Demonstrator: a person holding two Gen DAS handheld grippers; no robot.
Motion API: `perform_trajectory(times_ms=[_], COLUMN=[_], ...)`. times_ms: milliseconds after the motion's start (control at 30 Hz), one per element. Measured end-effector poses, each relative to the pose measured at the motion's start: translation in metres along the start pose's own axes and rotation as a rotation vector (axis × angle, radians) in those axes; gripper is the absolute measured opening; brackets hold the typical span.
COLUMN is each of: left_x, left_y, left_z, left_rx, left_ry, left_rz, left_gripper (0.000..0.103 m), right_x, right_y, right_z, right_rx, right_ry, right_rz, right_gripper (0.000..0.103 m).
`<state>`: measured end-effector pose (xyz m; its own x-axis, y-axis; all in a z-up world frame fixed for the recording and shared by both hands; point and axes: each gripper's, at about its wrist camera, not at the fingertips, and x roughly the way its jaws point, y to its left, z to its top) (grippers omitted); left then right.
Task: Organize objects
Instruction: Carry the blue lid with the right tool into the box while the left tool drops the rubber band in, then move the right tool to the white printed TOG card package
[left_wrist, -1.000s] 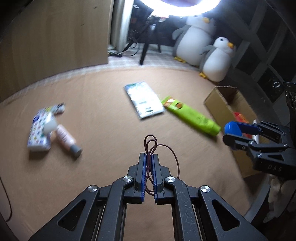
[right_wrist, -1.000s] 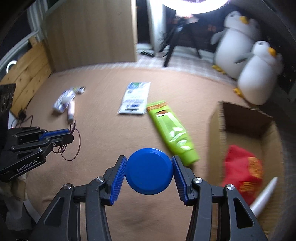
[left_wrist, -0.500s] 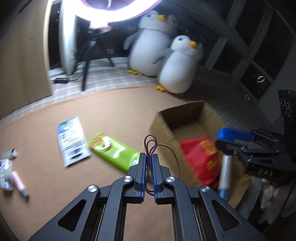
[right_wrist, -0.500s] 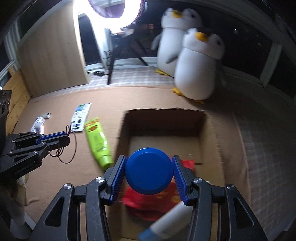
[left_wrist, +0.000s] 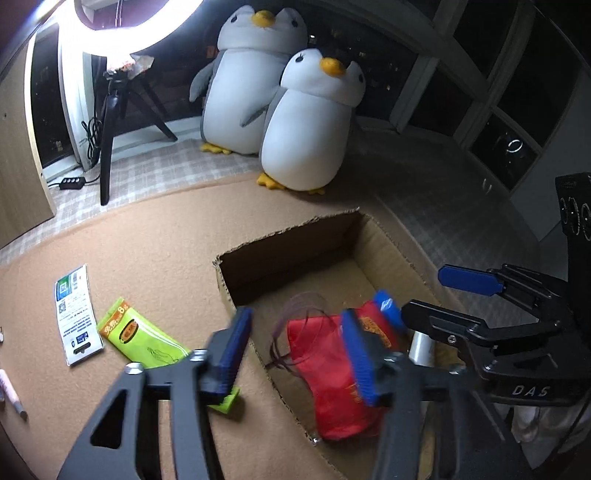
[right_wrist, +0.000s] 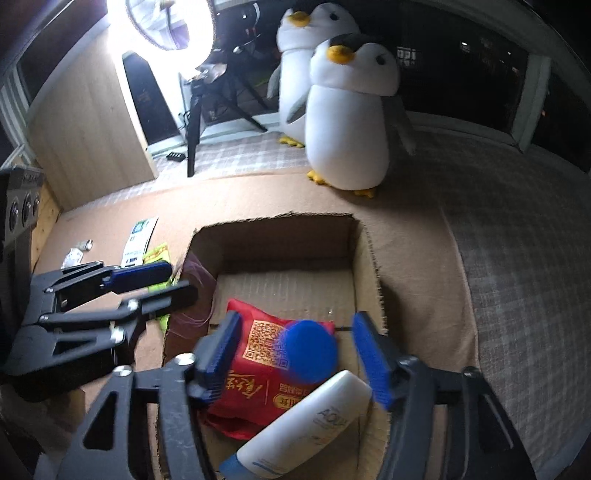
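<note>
An open cardboard box (left_wrist: 384, 236) (right_wrist: 365, 266) holds a red packet (left_wrist: 332, 373) (right_wrist: 258, 391) and a white tube (right_wrist: 306, 421). My left gripper (left_wrist: 295, 347) is open above the box's near left edge; a thin dark red cord (left_wrist: 291, 332) (right_wrist: 197, 291) hangs blurred between its jaws, free of them. My right gripper (right_wrist: 299, 354) is open over the box; a blue round lid (right_wrist: 308, 356) (left_wrist: 386, 308) is blurred between its jaws, over the red packet and free of them.
A green packet (left_wrist: 147, 343) and a white leaflet (left_wrist: 75, 314) lie on the brown mat left of the box. Two plush penguins (left_wrist: 306, 122) stand behind the box. A ring light on a tripod (left_wrist: 110, 103) stands at the back left.
Both grippers have opened over the box. The cord has left the left gripper and the blue lid has left the right gripper; both drop toward the box.
</note>
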<state>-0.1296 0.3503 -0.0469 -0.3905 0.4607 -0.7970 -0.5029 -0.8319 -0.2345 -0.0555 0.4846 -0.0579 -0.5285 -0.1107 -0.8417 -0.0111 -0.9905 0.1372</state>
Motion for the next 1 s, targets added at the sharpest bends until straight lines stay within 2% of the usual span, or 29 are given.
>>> perform_trajectory(times_ms=[233,467,700,1000], left_x=[-0.015,-0.05,-0.095,-0.156], left_y=[0.014,0.045,0.108,0.203], left_z=[-0.01,-0.038,-0.076,-0.13], left_rx=[-0.026,-0.054,-0.111,-0.207], left_ry=[-0.001,-0.006,-0.008,-0.017], left_rz=[0.005,0.05,0.101,0.196], left_gripper=[0.058,0.058,0.058,0.058], right_x=[-0.008,-0.014,-0.016,0.017], right_y=[-0.004,0.021,0.066,0.149], right_z=[-0.004,-0.013,-0.008,0.025], right_rx=[0.061,0.067,0.074,0.005], right_ry=[-0.008,-0.011,-0.052,-0.008], right_rz=[0.031,0.043,0.068,0.102], right_gripper=[0.065,0.066,0.067,0.067])
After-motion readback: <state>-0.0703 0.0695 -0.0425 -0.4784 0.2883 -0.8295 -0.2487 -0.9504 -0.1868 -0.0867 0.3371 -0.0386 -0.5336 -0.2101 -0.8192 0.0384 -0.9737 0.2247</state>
